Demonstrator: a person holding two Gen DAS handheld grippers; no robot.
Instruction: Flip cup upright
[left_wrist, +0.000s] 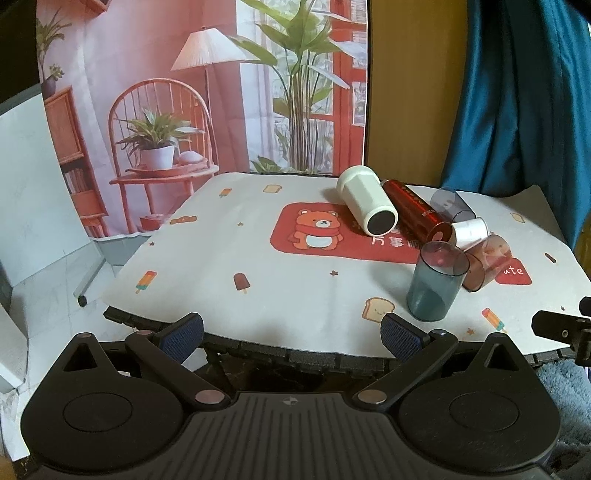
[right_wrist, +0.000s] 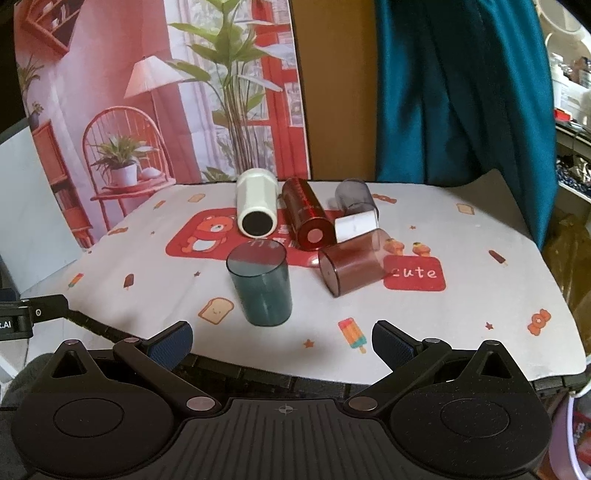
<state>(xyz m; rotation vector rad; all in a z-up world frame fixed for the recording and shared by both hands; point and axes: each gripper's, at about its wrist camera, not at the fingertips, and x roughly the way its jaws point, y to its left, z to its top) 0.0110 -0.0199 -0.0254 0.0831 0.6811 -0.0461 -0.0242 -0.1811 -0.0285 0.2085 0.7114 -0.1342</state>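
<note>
The teal cup (right_wrist: 261, 287) stands on the near part of the tablecloth (right_wrist: 480, 332), apparently mouth-down, with a flat closed disc on top, which is why the task calls for flipping it; whether that top face is truly the base cannot be told for certain through the tinted plastic. It stands apart from the other vessels, which leaves free room on both flanks for a side grasp. Just behind and to its right lies the brown translucent cup (right_wrist: 352, 266) on its side, its closed end facing the camera; beyond it a small white cup (right_wrist: 355, 226) and a grey translucent cup (right_wrist: 356, 197) lie close together, and the red bottle (right_wrist: 304, 216) and white bottle (right_wrist: 256, 206) lie side by side, bases toward the viewer. These lying pieces crowd the far side, so a tipping cup would likely roll into them.

The right gripper (right_wrist: 282, 343) hovers at the table's near edge, jaws wide apart and empty, roughly in line with the teal cup (left_wrist: 436, 282), presumably because it is the closer tool for the grasp; the left gripper (left_wrist: 291, 332) sits further left, jaws likewise spread with nothing between them, the cup off to its right, probably waiting in reserve.
</note>
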